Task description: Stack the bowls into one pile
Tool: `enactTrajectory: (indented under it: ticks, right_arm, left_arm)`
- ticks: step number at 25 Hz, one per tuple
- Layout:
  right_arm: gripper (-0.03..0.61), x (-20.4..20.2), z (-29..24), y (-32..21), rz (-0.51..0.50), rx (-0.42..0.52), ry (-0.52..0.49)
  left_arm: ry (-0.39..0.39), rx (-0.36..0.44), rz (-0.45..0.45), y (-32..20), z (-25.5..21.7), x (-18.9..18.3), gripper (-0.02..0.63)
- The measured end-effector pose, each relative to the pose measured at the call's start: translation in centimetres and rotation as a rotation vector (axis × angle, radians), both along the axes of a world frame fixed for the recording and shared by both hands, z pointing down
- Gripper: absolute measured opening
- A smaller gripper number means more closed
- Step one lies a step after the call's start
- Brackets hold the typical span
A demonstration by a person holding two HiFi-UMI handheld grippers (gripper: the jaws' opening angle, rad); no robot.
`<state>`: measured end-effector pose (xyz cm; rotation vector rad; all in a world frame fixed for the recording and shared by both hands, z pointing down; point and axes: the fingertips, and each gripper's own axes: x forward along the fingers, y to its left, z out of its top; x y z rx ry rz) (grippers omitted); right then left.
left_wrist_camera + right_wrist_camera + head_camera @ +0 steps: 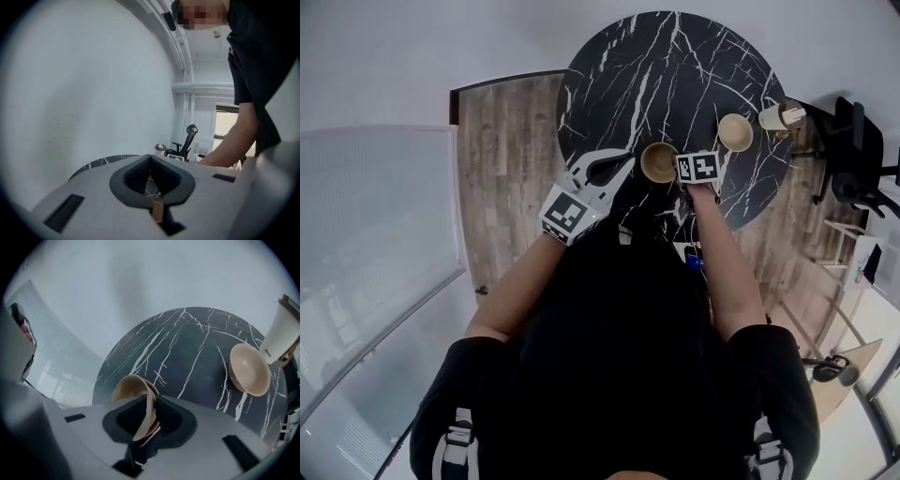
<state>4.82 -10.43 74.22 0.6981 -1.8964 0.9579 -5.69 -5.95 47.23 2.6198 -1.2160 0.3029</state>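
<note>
**Inspector:** Head view first. Where are the bowls?

**Assistant:** Both are on the round black table point(675, 66), in the upper middle of the frame. The nearer bowl point(659, 161) sits close to the table's lower edge, about frame centre. The second bowl point(735, 131) sits to its upper right, well apart from it. A paper cup point(780, 116) stands just right of the second bowl.

**Inspector:** And the claws?

**Assistant:** The left claw point(623, 161) lies just left of the nearer bowl and points toward it. The right claw point(682, 169) is at that bowl's right side, and its marker cube overlaps the bowl's edge.

**Inspector:** Left gripper view.

**Assistant:** The left claw point(150, 161) is closed, its pads meeting at the tips with nothing gripped. A tan sliver shows through the gap lower down, and I cannot tell what it is. Beyond the claw are the table's edge point(98, 164), the cup point(160, 149) and an office chair point(190, 136). The person's forearm point(234, 145) is at the right.

**Inspector:** Right gripper view.

**Assistant:** The right claw point(149, 401) is slightly open and straddles the rim of the nearer bowl point(129, 387). The pad at frame left is inside the bowl and the other is outside, and the wall between them does not look pinched. A darker rim shows just behind the tan one, but I cannot tell whether it is another bowl nested there. The second bowl point(248, 369) sits at the right of the frame, well apart, with the cup point(281, 333) just beside it.
</note>
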Motion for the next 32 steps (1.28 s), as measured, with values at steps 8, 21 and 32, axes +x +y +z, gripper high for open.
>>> enactTrajectory:
  ticks: [8, 21, 32]
  right_arm:
    - [0.123, 0.8, -1.1, -0.7, 0.041, 0.015, -0.017]
    - [0.132, 8.0, -3.7, -1.9, 0.192, 0.069, -0.021]
    - [0.146, 17.6, -5.7, -6.2, 0.347, 0.153, 0.009]
  left_arm:
    - [-0.011, -0.02, 0.038, -0.5, 0.7, 0.6, 0.005]
    - [-0.008, 0.005, 0.188, -2.9, 0.0, 6.6, 0.005]
    - [0.0, 0.038, 0.298, -6.0, -0.4, 13.6, 0.005]
